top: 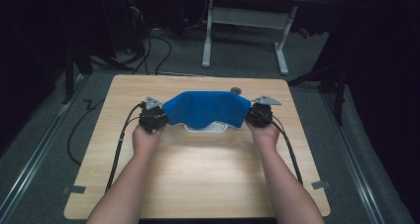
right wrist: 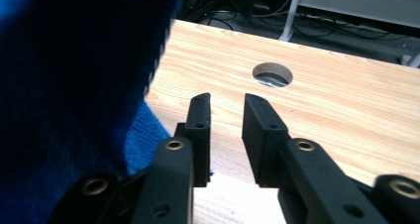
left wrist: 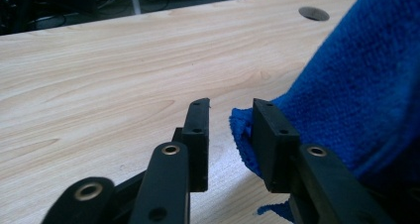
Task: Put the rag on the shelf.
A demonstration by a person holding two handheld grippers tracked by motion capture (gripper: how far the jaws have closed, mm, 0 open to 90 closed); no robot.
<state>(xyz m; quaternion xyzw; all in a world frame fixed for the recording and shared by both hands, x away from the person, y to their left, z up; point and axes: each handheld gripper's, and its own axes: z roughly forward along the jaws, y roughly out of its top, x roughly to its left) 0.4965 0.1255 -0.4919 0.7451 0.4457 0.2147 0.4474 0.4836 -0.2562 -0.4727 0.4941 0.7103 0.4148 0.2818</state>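
Note:
A blue cloth lies draped in a hump over a white object at the middle of the wooden table. My left gripper sits at the cloth's left end. In the left gripper view its jaws stand open, and a corner of the cloth lies loose against the right jaw, unpinched. My right gripper sits at the cloth's right end. In the right gripper view its jaws are open over bare wood, with the cloth hanging just to their left.
A round hole pierces the table just behind the cloth. Beyond the far edge stand a white desk frame and tangled cables on the floor. Tape marks sit at the table's near corners.

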